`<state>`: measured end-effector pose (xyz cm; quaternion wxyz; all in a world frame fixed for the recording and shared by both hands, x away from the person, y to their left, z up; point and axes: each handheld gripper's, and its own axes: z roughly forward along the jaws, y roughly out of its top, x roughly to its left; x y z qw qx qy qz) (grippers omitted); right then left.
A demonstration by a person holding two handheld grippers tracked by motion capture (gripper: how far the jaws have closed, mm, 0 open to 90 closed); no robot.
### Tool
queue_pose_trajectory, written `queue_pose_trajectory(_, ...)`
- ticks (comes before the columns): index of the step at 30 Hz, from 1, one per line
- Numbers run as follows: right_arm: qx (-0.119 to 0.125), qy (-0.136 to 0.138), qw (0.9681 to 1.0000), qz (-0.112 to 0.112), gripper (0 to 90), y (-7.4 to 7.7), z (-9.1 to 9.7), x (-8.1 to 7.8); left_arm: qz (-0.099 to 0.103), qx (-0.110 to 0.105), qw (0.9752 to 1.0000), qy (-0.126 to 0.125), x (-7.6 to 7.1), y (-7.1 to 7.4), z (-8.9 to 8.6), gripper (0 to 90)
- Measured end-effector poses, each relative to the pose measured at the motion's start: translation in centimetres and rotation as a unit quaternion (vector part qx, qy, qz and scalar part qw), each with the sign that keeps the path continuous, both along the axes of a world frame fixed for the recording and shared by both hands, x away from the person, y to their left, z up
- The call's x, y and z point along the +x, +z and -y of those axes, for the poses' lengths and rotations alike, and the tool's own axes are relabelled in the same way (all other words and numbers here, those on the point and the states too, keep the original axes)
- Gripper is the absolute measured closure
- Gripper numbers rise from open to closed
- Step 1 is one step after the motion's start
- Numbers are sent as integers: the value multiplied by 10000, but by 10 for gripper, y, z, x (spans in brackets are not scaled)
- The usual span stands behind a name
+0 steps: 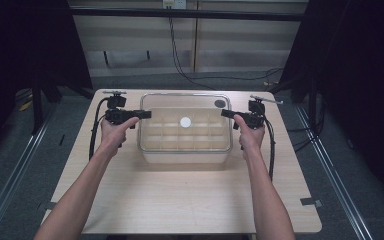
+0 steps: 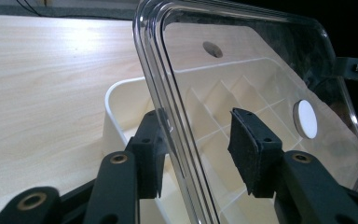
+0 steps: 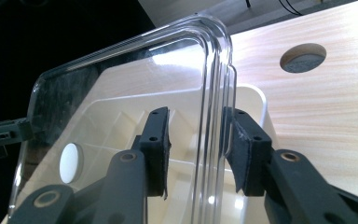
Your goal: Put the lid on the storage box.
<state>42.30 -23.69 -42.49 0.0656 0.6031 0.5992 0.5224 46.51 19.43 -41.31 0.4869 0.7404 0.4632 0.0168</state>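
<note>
Wooden table point(image 1: 190, 200) w/ a white divided organizer box point(image 1: 185, 145) mid-table. Clear lid point(image 1: 185, 107) is above it, looks lifted off, not set down yet imo. Left gripper point(image 1: 141, 114) and right gripper point(image 1: 228, 113) jaws straddle the lid's edges, gaps visible, can't tell if clamped. No readable labels.

Lab recording bay: black curtains point(image 1: 25, 45), floor rails point(image 1: 10, 170), taped table point(image 1: 200, 200)

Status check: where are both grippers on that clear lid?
Left gripper and right gripper open, jaws straddling opposite lid edges. Clear lid over the divided box. Nothing in the way.
</note>
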Motion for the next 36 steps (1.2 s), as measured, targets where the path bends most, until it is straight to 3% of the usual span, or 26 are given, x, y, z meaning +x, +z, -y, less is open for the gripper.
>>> queue_pose_trajectory(5, -270, -2, 9996, -70, 589, -1, -4, 3, -84, -20, 10000, 23, 2, -6, -1, 551)
queue_pose_trajectory(18, -482, -112, 9984, -282, 550, -11, -9, 9, -276, 174, 9995, 23, 7, -21, 0, 526)
queue_pose_trajectory(20, -588, -139, 9978, -290, 543, -12, -11, 9, -225, 454, 9987, 39, 5, -22, 1, 525)
queue_pose_trajectory(22, -651, -153, 9970, -392, 545, -16, -10, 10, -283, 443, 9986, -9, 5, -25, 0, 520)
queue_pose_trajectory(25, -624, -146, 9973, -367, 546, -17, -10, 10, -273, 381, 9989, -8, 5, -27, 0, 521)
queue_pose_trajectory(29, -896, -144, 9948, -457, 510, -20, -13, 10, -382, 347, 9986, -74, 5, -31, -2, 519)
queue_pose_trajectory(32, -862, -161, 9948, -522, 494, -24, -13, 11, -434, 247, 9987, -30, 4, -35, -2, 518)
queue_pose_trajectory(36, -869, -75, 9946, -562, 444, -25, -14, 11, -404, 270, 9988, -48, 1, -35, -4, 510)
